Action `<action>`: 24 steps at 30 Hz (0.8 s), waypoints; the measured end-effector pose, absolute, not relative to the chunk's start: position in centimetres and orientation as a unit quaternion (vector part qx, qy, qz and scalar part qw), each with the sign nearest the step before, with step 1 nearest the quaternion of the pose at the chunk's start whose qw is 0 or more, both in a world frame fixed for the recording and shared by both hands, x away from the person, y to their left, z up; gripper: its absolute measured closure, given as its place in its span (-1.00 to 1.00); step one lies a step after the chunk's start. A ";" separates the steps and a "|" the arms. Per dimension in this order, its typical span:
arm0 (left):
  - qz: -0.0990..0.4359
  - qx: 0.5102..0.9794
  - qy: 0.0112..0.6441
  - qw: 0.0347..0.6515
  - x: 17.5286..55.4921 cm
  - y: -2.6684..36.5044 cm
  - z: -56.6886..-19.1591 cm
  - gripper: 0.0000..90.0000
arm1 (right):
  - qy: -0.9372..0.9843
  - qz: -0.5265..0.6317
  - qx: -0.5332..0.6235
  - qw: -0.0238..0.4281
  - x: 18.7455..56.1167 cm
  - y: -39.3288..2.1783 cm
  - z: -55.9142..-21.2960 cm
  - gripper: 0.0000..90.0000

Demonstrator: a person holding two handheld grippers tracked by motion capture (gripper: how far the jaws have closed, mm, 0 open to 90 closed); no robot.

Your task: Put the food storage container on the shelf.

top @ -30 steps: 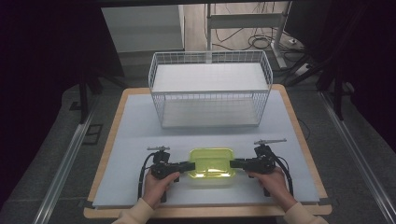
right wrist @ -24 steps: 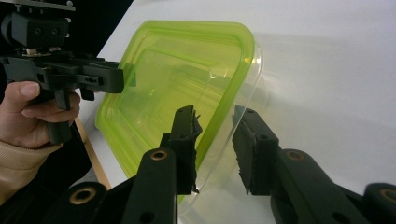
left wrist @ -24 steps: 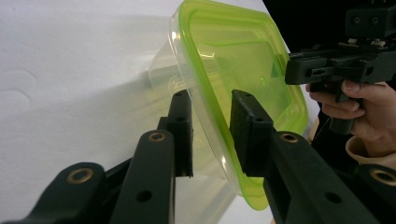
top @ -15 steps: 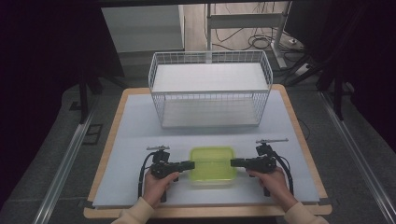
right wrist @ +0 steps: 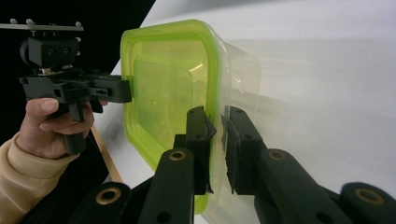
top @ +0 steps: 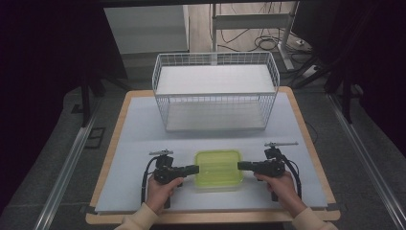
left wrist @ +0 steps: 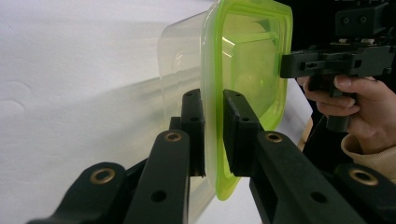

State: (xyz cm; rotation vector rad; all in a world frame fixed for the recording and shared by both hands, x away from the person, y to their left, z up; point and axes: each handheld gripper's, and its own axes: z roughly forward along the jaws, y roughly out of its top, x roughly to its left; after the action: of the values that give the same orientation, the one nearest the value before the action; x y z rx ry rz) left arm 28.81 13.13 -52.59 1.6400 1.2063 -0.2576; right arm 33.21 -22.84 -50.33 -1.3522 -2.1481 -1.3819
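Green-lidded container [top: 218,168] sits between both grippers, its rim pinched in the left gripper [left wrist: 214,105] and right gripper [right wrist: 215,122], whose jaws have just been closing.

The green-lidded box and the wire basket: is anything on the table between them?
No. In the high view, only bare white table lies between the green-lidded box and the wire basket.

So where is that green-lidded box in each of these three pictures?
High view: the lidded container sits near the table's front edge, between both grippers.
Left gripper view: top centre, rim between the jaws.
Right gripper view: left of centre, rim between the jaws.
Shared landmark: its green lid.
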 end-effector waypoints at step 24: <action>-0.098 0.684 0.494 0.528 28.5 13.4 -51.6 0.79 | -0.734 -0.488 -0.455 0.123 32.9 -22.9 -49.5 0.80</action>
State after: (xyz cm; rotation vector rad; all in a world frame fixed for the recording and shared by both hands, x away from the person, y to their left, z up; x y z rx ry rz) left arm 28.50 13.37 -51.63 1.6344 1.1797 -0.2351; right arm 32.94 -22.86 -49.50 -1.3279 -2.1417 -1.4229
